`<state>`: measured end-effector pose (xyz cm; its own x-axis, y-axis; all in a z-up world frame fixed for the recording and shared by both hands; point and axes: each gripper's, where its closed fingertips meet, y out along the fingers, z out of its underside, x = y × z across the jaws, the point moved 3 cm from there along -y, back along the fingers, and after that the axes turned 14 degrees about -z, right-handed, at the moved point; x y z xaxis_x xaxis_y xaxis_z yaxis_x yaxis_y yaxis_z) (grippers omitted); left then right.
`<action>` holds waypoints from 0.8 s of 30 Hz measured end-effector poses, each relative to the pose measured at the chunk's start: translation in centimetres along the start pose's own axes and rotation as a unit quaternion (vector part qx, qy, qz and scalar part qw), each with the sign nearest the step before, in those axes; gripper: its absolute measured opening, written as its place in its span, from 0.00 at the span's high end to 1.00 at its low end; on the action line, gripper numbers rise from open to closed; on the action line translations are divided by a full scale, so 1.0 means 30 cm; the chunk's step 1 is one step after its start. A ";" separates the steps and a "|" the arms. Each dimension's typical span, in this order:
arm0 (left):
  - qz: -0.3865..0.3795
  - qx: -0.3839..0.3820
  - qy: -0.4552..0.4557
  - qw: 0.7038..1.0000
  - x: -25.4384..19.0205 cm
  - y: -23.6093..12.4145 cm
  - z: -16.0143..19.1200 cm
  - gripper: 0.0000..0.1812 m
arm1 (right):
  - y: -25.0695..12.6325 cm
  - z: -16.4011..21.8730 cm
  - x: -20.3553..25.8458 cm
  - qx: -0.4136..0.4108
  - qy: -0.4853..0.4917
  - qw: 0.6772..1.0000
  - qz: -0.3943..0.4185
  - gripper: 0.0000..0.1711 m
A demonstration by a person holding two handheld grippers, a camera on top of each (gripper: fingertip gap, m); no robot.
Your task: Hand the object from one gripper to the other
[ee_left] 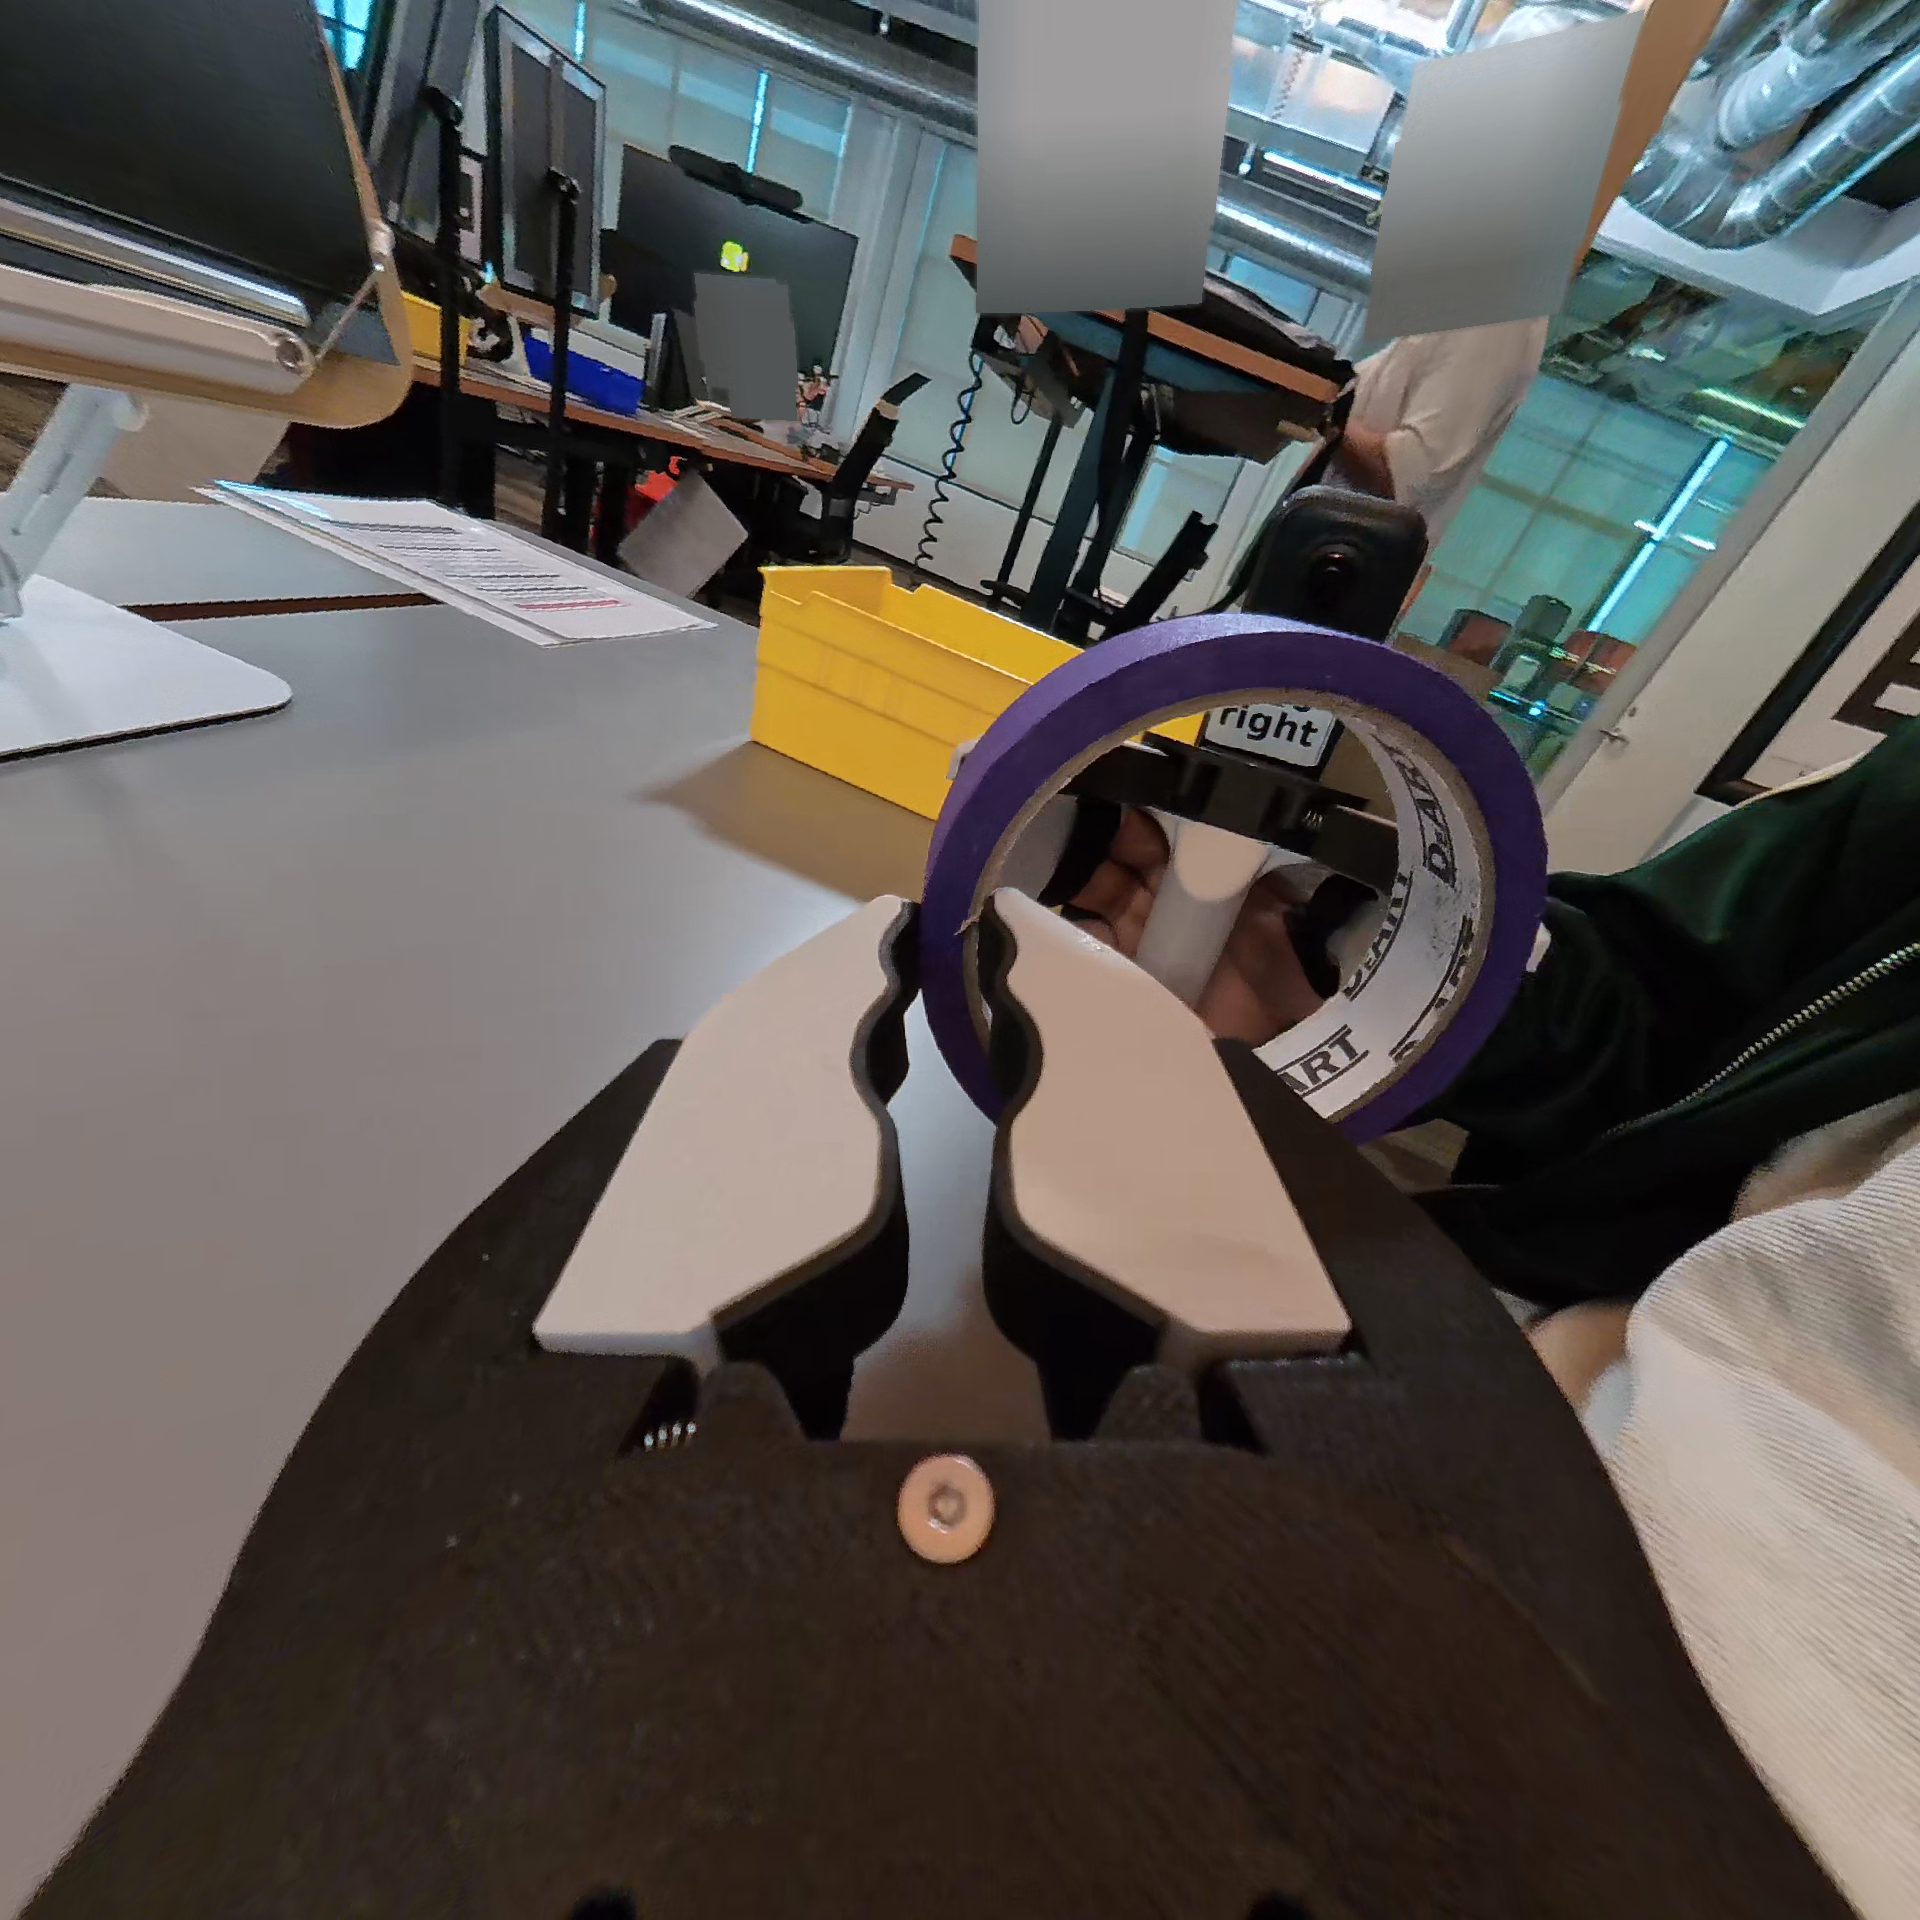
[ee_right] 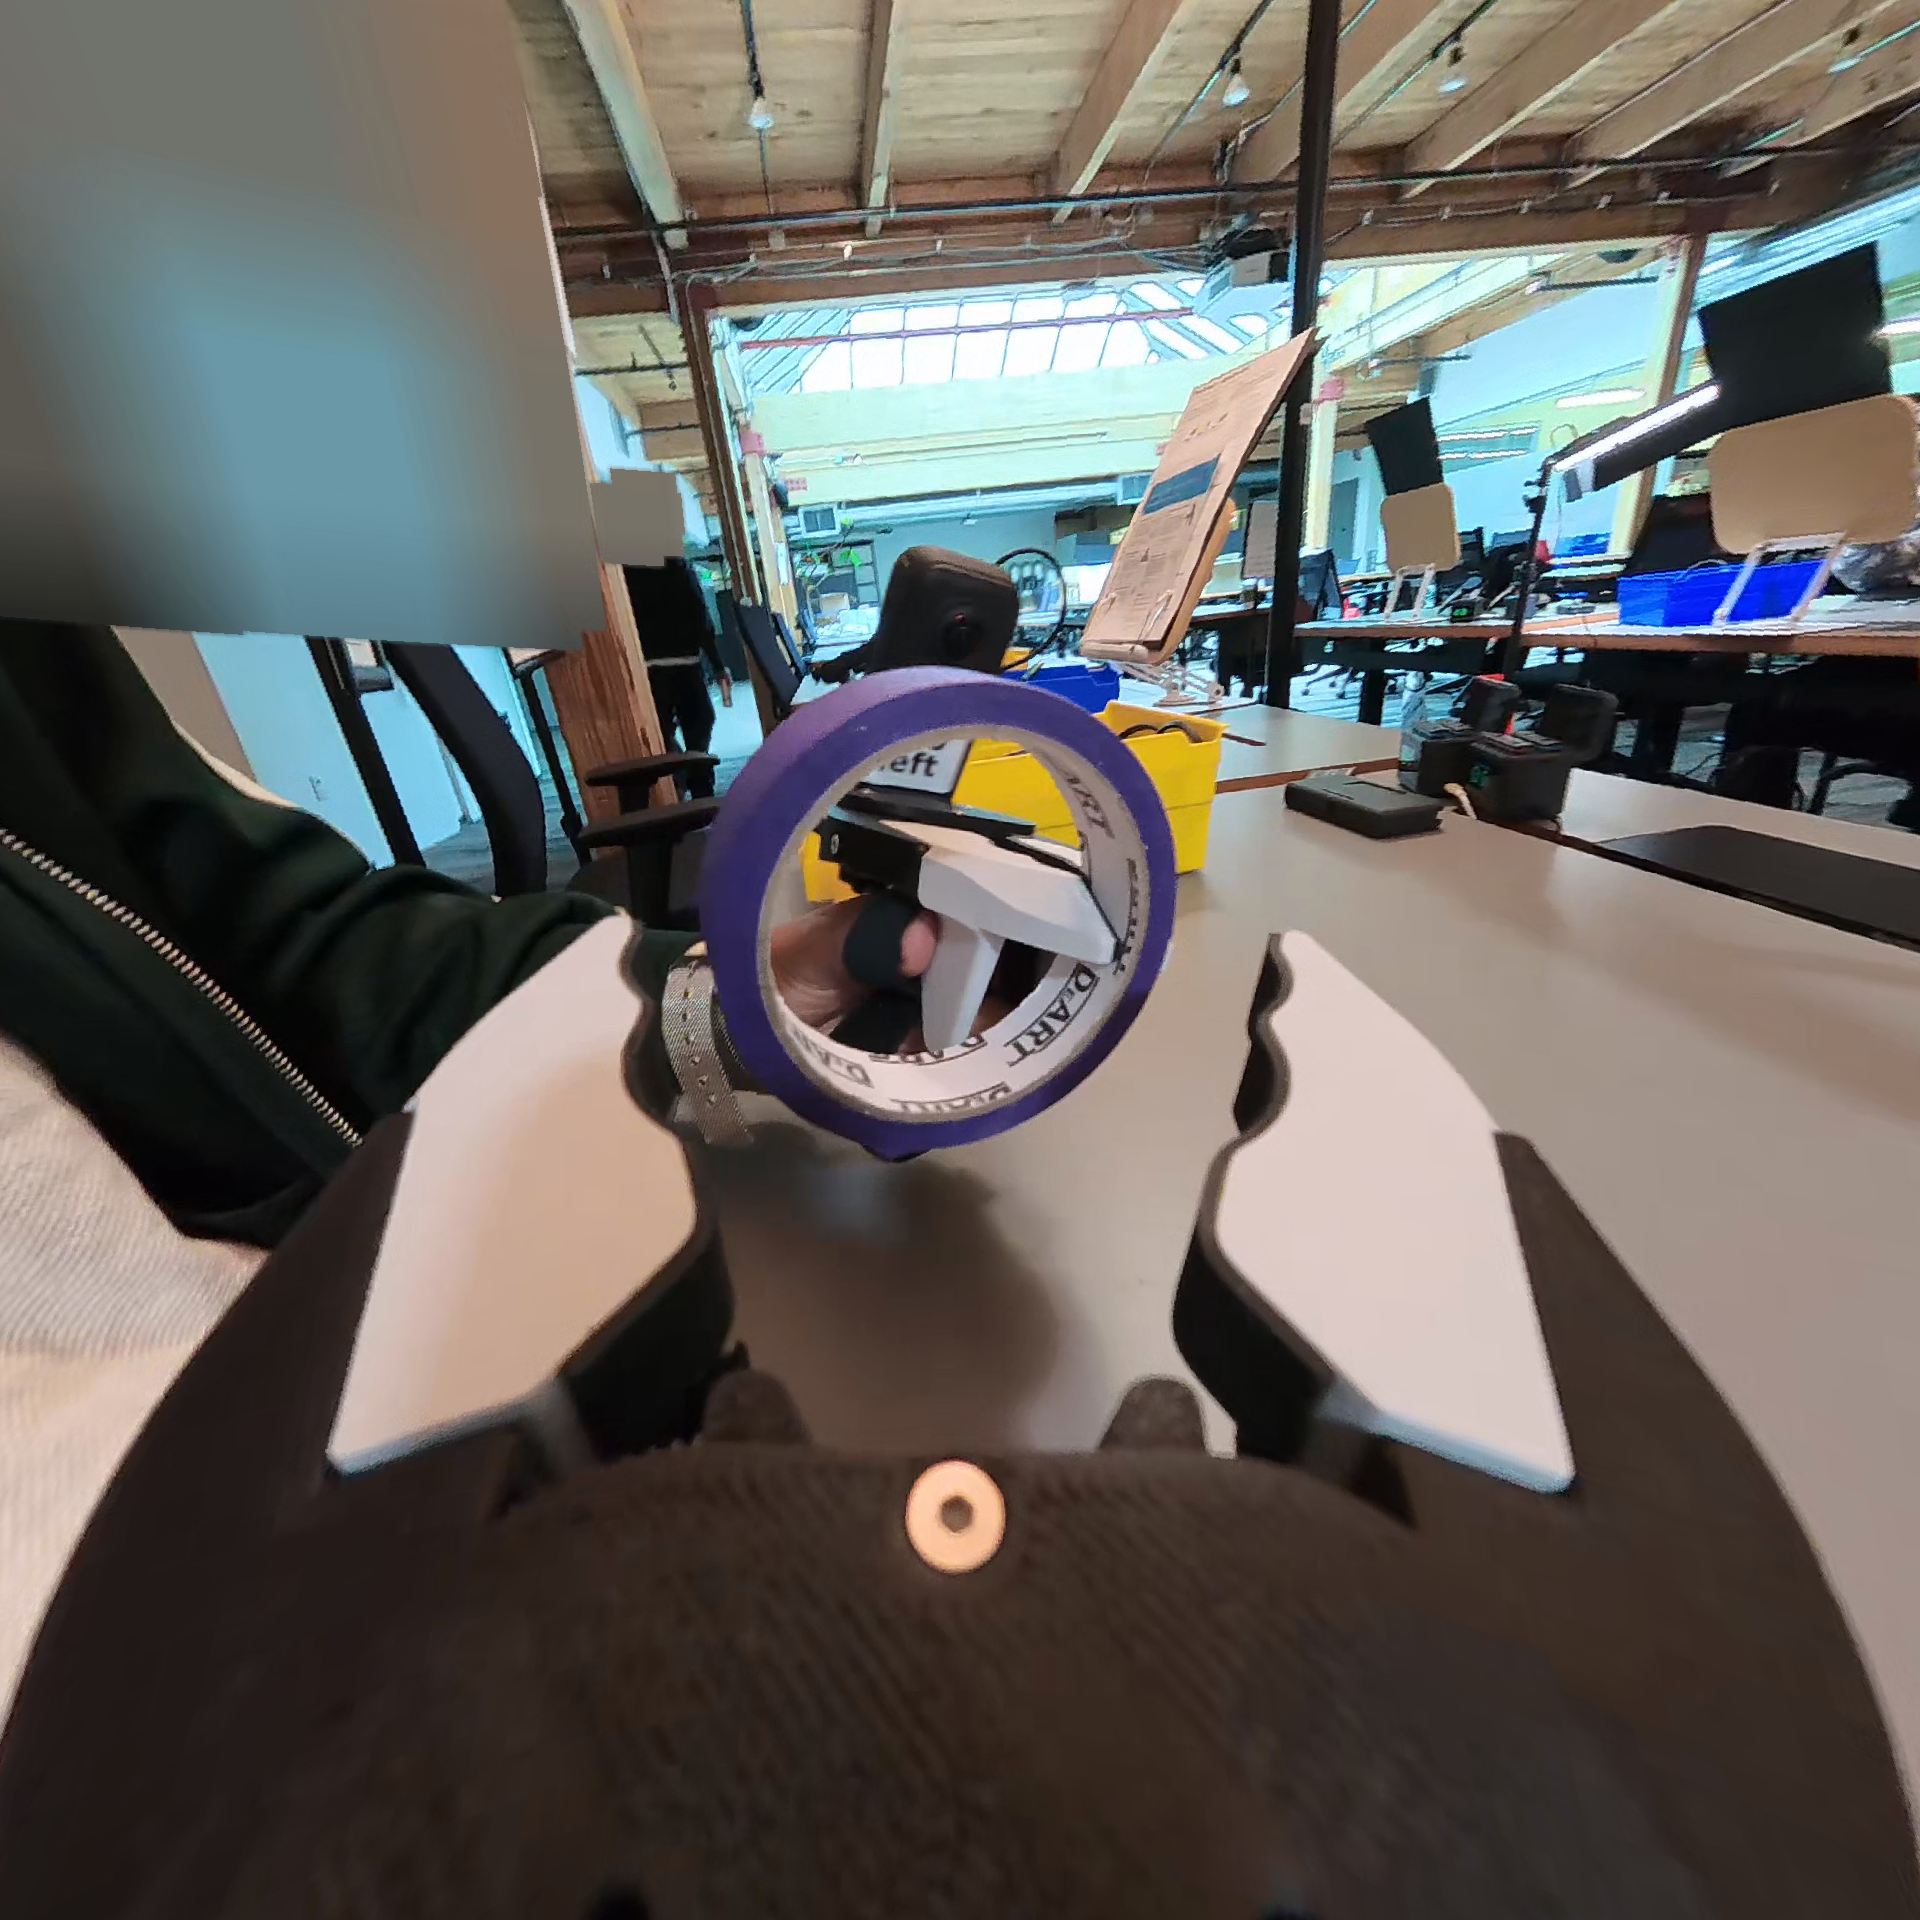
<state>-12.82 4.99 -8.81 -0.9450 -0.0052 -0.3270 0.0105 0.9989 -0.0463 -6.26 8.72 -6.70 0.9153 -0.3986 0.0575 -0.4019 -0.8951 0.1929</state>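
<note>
The left gripper (ee_left: 951, 925) is closed on the near rim of the purple tape roll (ee_left: 1236, 873), one finger outside and one inside the ring; the roll stands upright in the air above the grey table (ee_left: 364, 883); the right gripper (ee_right: 951, 961) is wide open, its fingers apart from the roll's edges; a yellow bin (ee_left: 873, 675) sits behind, near the table's far edge.

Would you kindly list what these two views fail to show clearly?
- Left wrist view: the right claw's tips, hidden behind the tape.
- Right wrist view: the left claw grip point, mostly behind the tape's rim.
- Both views: the yellow bin contents, hidden by its walls.
</note>
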 end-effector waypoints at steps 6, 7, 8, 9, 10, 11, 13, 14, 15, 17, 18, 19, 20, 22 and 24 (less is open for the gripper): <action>-0.102 0.013 0.022 0.994 0.079 -0.011 0.002 0.95 | -0.035 -0.003 -0.038 -0.014 0.030 0.999 0.028 0.41; -0.141 0.023 0.037 0.989 0.105 -0.017 0.006 0.95 | -0.042 0.000 -0.046 -0.011 0.035 0.999 0.038 0.44; -0.180 0.036 0.054 0.982 0.131 -0.023 0.012 0.95 | -0.051 0.006 -0.055 -0.003 0.040 0.998 0.052 0.47; -0.213 0.049 0.070 0.973 0.152 -0.031 0.017 0.95 | -0.059 0.014 -0.064 0.009 0.044 0.997 0.066 0.52; -0.239 0.065 0.078 0.966 0.167 -0.038 0.021 0.95 | -0.066 0.026 -0.080 0.025 0.050 0.995 0.084 0.57; -0.255 0.079 0.085 0.960 0.174 -0.041 0.022 0.95 | -0.074 0.039 -0.091 0.041 0.056 0.993 0.098 0.60; -0.288 0.098 0.110 0.946 0.180 -0.046 0.023 0.95 | -0.085 0.057 -0.106 0.063 0.073 0.988 0.123 0.65; -0.304 0.114 0.128 0.937 0.182 -0.046 0.029 0.95 | -0.086 0.063 -0.109 0.068 0.081 0.986 0.131 0.67; -0.316 0.132 0.148 0.928 0.181 -0.043 0.039 0.95 | -0.086 0.068 -0.113 0.069 0.089 0.983 0.142 0.67; -0.333 0.161 0.184 0.911 0.176 -0.033 0.060 0.95 | -0.077 0.082 -0.112 0.074 0.102 0.980 0.154 0.67; -0.334 0.171 0.194 0.906 0.169 -0.026 0.070 0.95 | -0.071 0.091 -0.110 0.079 0.106 0.978 0.161 0.66; -0.329 0.175 0.193 0.908 0.158 -0.016 0.078 0.95 | -0.062 0.099 -0.107 0.084 0.108 0.977 0.163 0.66; -0.319 0.176 0.183 0.913 0.147 -0.008 0.084 0.95 | -0.055 0.106 -0.102 0.088 0.110 0.976 0.164 0.66; -0.308 0.177 0.156 0.922 0.135 0.001 0.092 0.95 | -0.052 0.126 -0.100 0.100 0.119 0.972 0.174 0.69; -0.310 0.173 0.152 0.923 0.137 -0.002 0.088 0.95 | -0.056 0.148 -0.105 0.112 0.137 0.968 0.179 0.76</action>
<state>-15.84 4.79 -12.64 -0.8524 -0.5038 0.1402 -0.5079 0.7336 -0.4516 -8.58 10.60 -11.57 0.6766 -0.6509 0.3444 -0.6617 -0.7426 -0.1033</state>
